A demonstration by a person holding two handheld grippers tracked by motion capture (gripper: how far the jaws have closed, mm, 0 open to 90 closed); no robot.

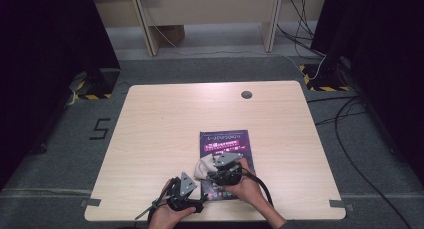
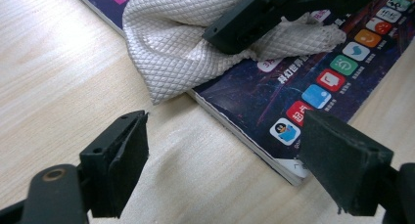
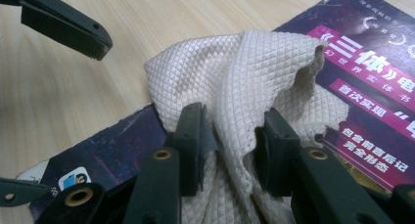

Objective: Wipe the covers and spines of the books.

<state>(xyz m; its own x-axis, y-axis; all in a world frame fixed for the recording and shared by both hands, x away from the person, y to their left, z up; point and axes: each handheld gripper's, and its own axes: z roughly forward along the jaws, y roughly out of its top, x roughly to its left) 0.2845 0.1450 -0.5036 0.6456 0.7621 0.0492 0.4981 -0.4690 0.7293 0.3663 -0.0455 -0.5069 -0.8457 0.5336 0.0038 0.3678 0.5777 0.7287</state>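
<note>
Your left gripper (image 1: pixel 197 199) sat at the near table (image 1: pixel 150 129) edge, just left of the magazine (image 1: pixel 225 139), jaws spread wide with nothing between them and its fingertips (image 2: pixel 122 160) straddling the magazine's near corner; closing onto that corner to pin it looked like the right call. Your right gripper (image 3: pixel 227 136) was pinching a bunched fold of the white waffle cloth (image 3: pixel 235 72), which lay on the magazine cover with one flap spilling over its left edge. To wipe well, you needed the cloth pressed flat and dragged evenly, not lifted.
</note>
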